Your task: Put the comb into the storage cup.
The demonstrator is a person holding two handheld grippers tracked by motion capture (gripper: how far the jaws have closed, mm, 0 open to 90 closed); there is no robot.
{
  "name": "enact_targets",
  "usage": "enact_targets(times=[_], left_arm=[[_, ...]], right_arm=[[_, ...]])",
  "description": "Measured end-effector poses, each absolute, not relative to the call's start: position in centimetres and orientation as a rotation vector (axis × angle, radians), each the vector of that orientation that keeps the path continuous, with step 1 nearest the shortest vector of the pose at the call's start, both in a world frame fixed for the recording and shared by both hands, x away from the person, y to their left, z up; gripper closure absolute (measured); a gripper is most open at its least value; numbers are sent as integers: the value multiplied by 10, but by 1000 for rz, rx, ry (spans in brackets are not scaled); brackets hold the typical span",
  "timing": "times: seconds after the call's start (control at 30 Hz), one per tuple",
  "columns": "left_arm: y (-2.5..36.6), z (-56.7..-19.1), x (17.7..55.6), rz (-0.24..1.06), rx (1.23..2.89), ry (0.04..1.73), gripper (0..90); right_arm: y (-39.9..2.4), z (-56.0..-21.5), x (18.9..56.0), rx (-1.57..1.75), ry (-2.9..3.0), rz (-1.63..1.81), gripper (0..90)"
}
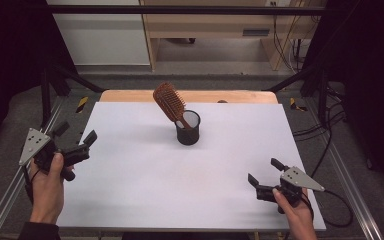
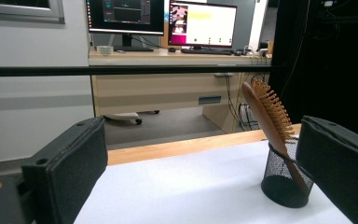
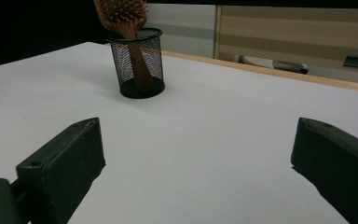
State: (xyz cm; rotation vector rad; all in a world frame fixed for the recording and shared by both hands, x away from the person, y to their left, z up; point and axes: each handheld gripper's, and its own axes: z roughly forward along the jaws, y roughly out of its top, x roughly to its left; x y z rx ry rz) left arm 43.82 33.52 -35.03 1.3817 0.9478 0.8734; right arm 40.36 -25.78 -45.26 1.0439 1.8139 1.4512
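Still, on the white table the mesh cup stands mid-table with the hairbrush leaning handle-down inside — left gripper and right gripper well apart from it, jaws wide, empty — so a sideways tug could topple the cup.

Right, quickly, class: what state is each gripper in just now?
Left gripper: open, holding nothing.
Right gripper: open, holding nothing.

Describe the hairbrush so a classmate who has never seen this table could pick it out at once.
Start at the white table and look toward its far middle, where a black mesh cup stands alone. The hairbrush stands handle-down in it, leaning left: brown wood, bristled oval head.
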Motion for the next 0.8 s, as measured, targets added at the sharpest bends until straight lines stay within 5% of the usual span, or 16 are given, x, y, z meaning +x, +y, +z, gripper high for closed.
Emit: enact_targets(times=[0.8], left_arm=[[336, -389, 420, 833, 1419, 961, 24]], right_arm=[[-257, -454, 404, 1032, 1822, 1445, 30]])
